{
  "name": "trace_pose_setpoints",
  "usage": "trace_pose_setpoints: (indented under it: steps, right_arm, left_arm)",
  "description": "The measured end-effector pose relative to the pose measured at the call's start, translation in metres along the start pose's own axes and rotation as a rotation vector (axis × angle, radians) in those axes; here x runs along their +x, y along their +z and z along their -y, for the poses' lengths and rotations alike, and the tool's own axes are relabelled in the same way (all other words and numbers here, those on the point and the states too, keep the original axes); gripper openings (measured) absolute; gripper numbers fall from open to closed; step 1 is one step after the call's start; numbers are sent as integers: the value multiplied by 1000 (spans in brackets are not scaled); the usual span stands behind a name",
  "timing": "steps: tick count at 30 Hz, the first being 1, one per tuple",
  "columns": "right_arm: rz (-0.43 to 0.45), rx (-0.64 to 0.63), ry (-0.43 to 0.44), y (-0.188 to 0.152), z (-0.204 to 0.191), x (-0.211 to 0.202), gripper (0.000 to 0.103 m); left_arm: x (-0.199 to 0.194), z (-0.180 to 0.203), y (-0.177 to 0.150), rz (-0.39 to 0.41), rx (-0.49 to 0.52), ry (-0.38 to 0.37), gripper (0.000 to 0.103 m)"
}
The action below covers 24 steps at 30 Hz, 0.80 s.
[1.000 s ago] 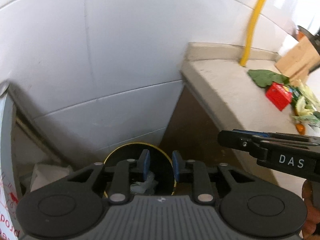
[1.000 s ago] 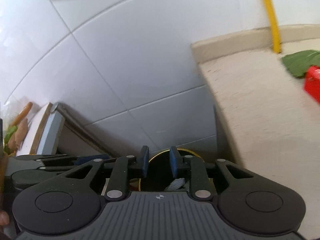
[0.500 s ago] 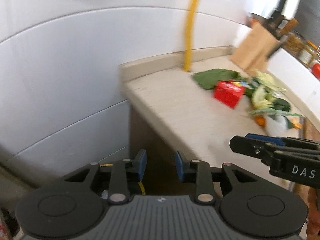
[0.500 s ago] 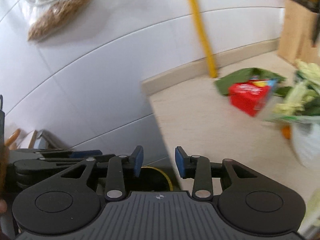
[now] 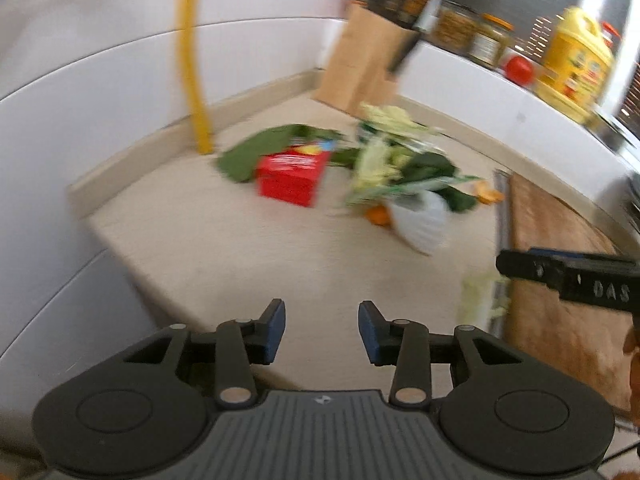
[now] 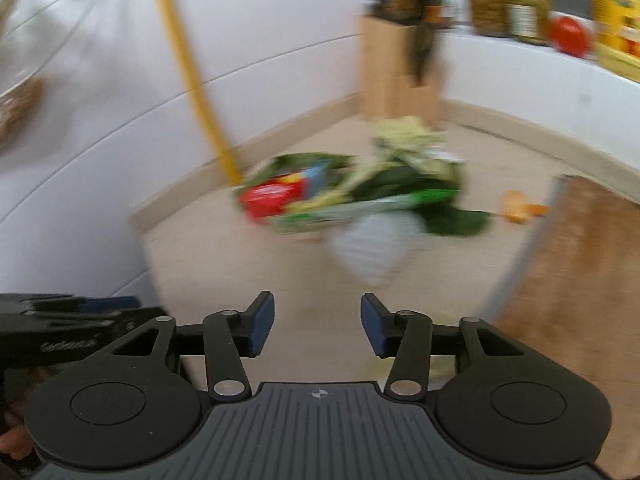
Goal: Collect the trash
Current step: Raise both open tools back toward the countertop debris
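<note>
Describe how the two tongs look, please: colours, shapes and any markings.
Both the left tongs and the right tongs are matte black, with blue pads on two thin fingers, round discs on each side and a ribbed grey body. The right one carries white letters "DAS". No cables show.

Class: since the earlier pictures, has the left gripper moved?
Yes. The left gripper, open and empty, its jaws just opening, swung away from the floor bin by the tiled wall toward the counter.

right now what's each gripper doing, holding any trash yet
left gripper: open, nothing between the fingers, jaws have just been opening
right gripper: open, empty too, jaws have just been opening
</note>
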State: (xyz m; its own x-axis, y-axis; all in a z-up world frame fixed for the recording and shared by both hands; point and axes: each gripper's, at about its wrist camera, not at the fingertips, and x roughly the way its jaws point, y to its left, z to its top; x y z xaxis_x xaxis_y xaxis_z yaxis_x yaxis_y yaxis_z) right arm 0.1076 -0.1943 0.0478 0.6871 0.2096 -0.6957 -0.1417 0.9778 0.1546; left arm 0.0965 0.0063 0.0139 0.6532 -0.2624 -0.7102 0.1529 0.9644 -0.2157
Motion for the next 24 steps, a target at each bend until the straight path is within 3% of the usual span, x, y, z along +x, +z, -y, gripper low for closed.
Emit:
trace_pose_setpoints:
  steps: [6,12,19,24]
  right_arm:
    - [29,70,-108,0,45,-12,61]
    - [32,95,-160,1,76,-14,62]
    - [17,115,-158,0,105,-9,63]
    - [1,121,-132,2,121,3,63]
  left_arm:
    - [21,50,9,-40,106,-113,41]
    - [51,101,18,-88,208,-221,48]
    - [92,126,17,-164,259,-196,47]
    - [109,132,14,-193,306,-109,47]
